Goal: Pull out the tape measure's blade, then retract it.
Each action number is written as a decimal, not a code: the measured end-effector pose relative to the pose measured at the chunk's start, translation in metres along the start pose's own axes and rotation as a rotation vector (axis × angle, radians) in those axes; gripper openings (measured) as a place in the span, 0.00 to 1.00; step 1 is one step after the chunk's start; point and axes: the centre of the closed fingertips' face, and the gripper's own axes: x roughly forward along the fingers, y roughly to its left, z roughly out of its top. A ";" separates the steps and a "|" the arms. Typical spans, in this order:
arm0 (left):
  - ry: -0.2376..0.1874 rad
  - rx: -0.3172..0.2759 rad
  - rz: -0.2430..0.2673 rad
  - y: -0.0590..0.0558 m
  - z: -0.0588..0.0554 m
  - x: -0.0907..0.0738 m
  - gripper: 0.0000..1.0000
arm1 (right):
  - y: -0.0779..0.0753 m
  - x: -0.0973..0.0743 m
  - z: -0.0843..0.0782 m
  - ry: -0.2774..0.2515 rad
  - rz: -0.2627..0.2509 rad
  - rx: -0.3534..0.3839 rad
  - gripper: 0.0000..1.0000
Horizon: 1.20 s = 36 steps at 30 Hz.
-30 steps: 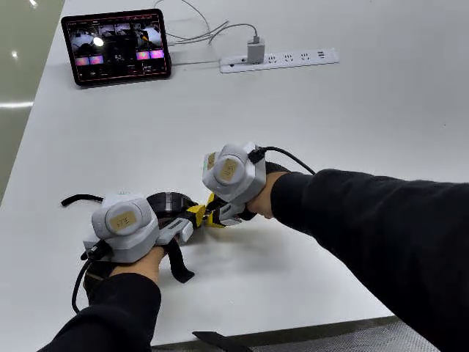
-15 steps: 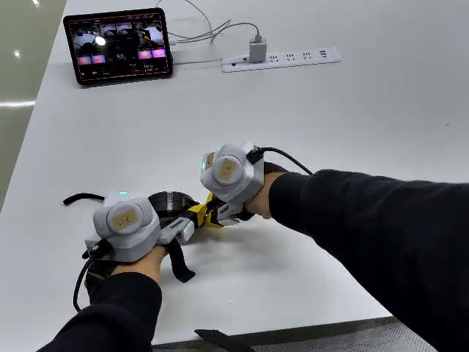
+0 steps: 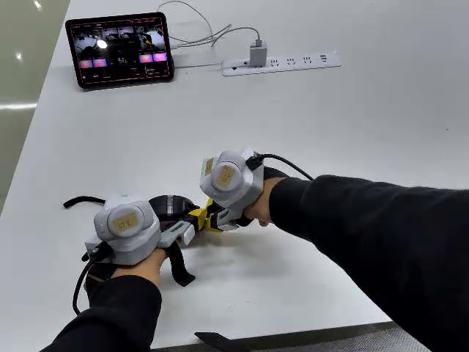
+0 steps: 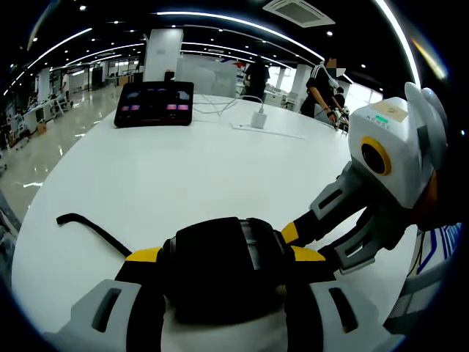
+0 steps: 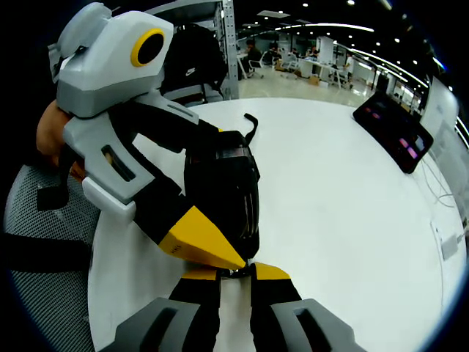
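A black tape measure (image 3: 170, 206) lies on the white table (image 3: 308, 139), its black strap (image 3: 79, 199) trailing to the left. My left gripper (image 3: 181, 214) is shut on its case; in the left gripper view the case (image 4: 223, 268) sits between the yellow-tipped fingers (image 4: 143, 255). My right gripper (image 3: 209, 218) points left at the case's front. In the right gripper view its jaws stand almost together, and the right gripper (image 5: 236, 273) pinches the blade's end hook where it leaves the case (image 5: 220, 187). No length of blade shows between hook and case.
A tablet (image 3: 119, 48) stands at the far left. A power strip (image 3: 282, 61) with a charger (image 3: 256, 53) and cables lies behind it. The table's near edge (image 3: 293, 334) runs just below my arms. A mesh chair (image 5: 37, 242) is beside the table.
The right gripper has dropped slightly and edged left toward the tape measure. The left gripper and the case have stayed put.
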 end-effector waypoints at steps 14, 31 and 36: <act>0.013 0.027 0.007 0.000 0.001 0.000 0.63 | 0.001 0.000 -0.001 0.007 0.002 -0.028 0.14; -0.058 0.095 -0.006 0.003 0.024 -0.007 0.93 | 0.000 -0.018 0.005 -0.034 -0.016 0.027 0.28; -0.046 0.072 -0.025 0.003 0.021 -0.009 0.99 | 0.001 -0.025 -0.003 -0.032 -0.029 0.096 0.36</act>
